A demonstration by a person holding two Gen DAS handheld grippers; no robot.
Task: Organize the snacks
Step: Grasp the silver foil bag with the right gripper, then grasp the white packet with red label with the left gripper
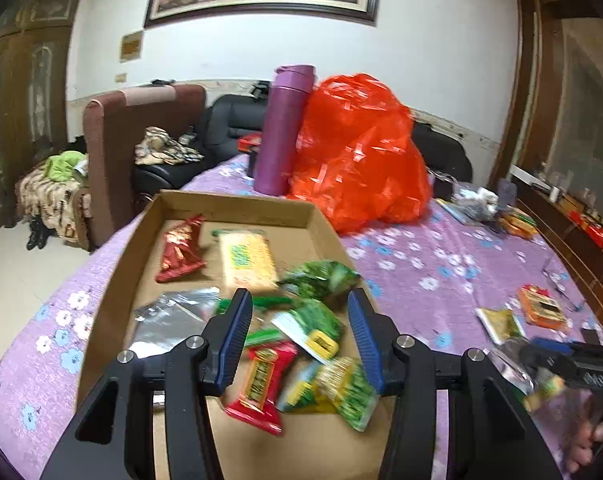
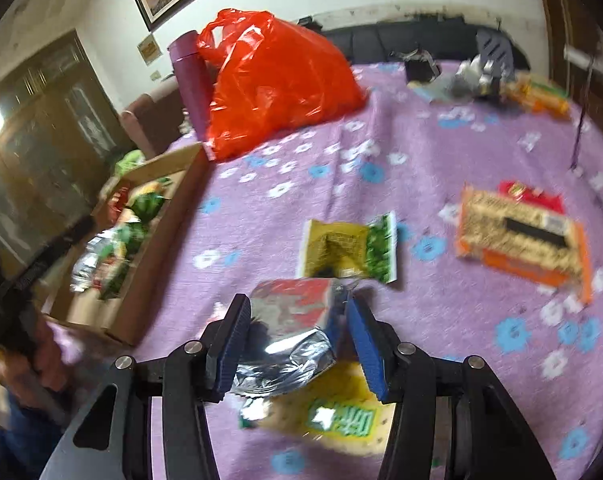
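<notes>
My left gripper [image 1: 299,296] hovers open over a shallow cardboard box [image 1: 237,204]; nothing is between its fingers. Several snacks lie in the box: a red packet [image 1: 181,252], a cracker pack [image 1: 247,260], green packets [image 1: 321,276] and a silver one [image 1: 169,316]. My right gripper [image 2: 297,302] straddles a silver and red foil packet [image 2: 293,328] that rests on a yellow cracker pack [image 2: 341,416] on the purple cloth. Its pads flank the packet without clearly squeezing it. Farther out lie a yellow-green packet [image 2: 347,248] and an orange pack [image 2: 517,240]. The box [image 2: 169,220] is to the left.
A red plastic bag [image 1: 361,152] and a purple bottle [image 1: 283,128] stand behind the box. More packets and clutter [image 2: 537,96] sit at the table's far right. A hand [image 2: 33,364] holds the left gripper at the lower left. Sofas stand beyond the table.
</notes>
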